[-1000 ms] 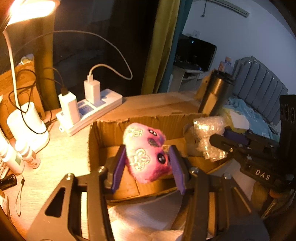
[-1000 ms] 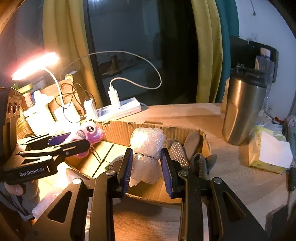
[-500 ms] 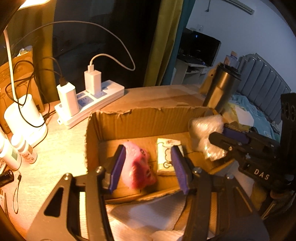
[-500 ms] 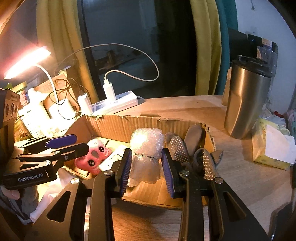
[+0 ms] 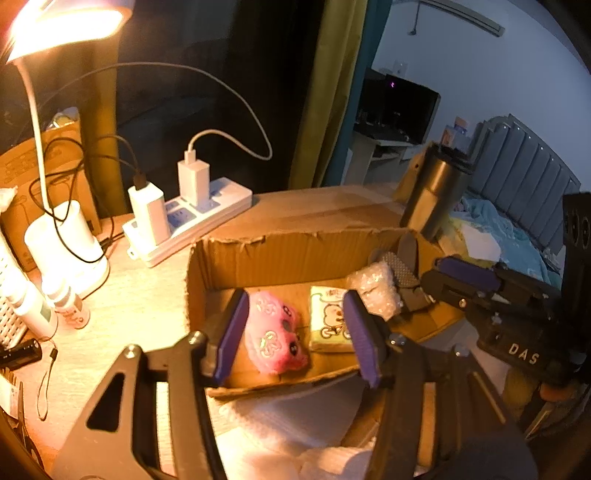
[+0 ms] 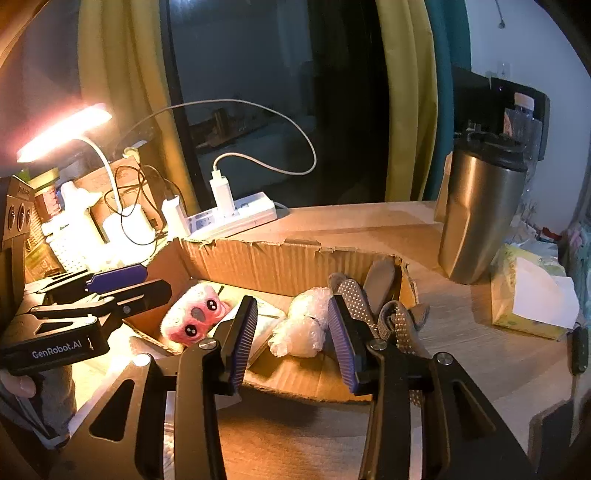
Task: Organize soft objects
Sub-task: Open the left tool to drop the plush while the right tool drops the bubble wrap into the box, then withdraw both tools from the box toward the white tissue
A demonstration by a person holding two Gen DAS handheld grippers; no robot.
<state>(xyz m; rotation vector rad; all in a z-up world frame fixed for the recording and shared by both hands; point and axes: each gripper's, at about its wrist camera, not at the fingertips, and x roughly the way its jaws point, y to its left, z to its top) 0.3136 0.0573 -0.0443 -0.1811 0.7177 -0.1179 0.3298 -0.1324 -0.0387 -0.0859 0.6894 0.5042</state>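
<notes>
A pink plush toy [image 5: 277,334] [image 6: 194,314] lies on the floor of the cardboard box [image 5: 258,242] [image 6: 277,253], beside a cartoon-printed tissue pack [image 5: 327,325]. A bubble-wrap bundle [image 5: 376,291] [image 6: 301,326] rests further right, against grey dotted gloves [image 5: 402,266] [image 6: 354,299]. My left gripper [image 5: 295,336] [image 6: 155,282] hovers over the plush, its jaws opening and not pressing on it. Over the box's near wall, my right gripper [image 6: 291,339] [image 5: 461,275] has its jaws opening, with the bundle lying loose between and beyond the pads.
A power strip [image 5: 192,221] with chargers and cables sits behind the box. At the left are a lit desk lamp [image 5: 66,22], a white cup [image 5: 66,247] and small bottles. A steel tumbler [image 6: 480,214] and yellow tissue pack [image 6: 532,295] stand right. White cloth [image 5: 280,424] lies in front.
The left gripper held the plush above the box and the right gripper held the bubble wrap. Both things now lie inside the box, and both pairs of jaws stand wider.
</notes>
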